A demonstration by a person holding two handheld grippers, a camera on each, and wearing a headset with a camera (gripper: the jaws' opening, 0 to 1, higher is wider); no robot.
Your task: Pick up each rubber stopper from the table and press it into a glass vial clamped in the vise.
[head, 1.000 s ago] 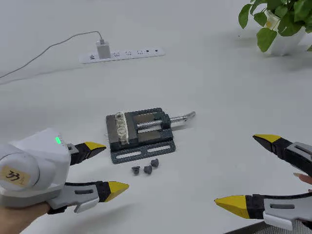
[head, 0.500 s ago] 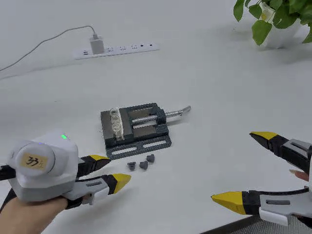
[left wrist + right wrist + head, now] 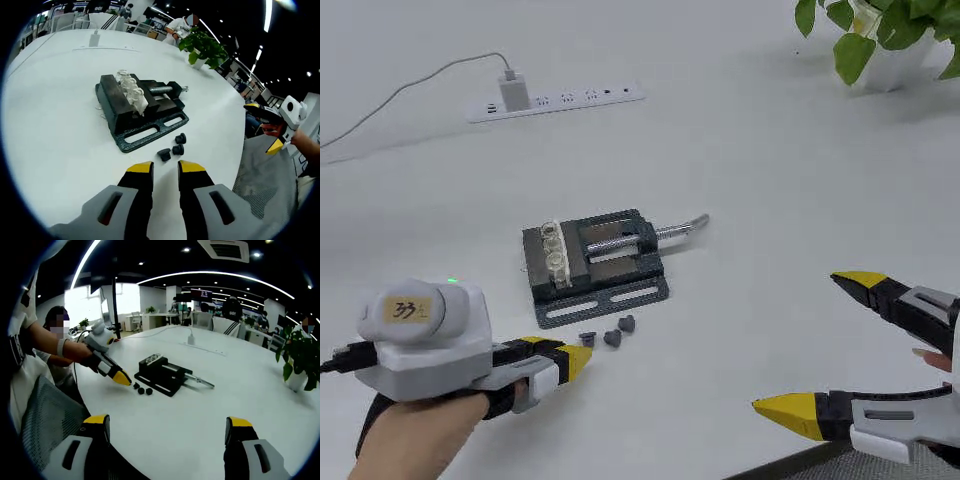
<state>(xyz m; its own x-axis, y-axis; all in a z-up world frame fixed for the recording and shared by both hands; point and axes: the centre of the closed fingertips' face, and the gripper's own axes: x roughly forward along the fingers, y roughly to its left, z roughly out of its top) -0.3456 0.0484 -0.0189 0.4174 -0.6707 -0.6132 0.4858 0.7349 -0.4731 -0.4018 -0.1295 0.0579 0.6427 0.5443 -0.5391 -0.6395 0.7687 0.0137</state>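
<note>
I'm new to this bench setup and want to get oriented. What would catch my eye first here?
The dark vise in the centre, clamping a row of glass vials, draws the eye first. Just in front lie three small rubber stoppers, with the left gripper aimed at them, while the right gripper hangs wide open off to the side.

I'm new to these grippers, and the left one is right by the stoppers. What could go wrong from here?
1. The three stoppers lie bunched just ahead of the left gripper, whose jaws stand only narrowly apart; it could knock a neighbour away or pinch two.
2. The vials sit packed side by side in the vise; an off-centre press might slip onto the next vial or chip glass.
</note>
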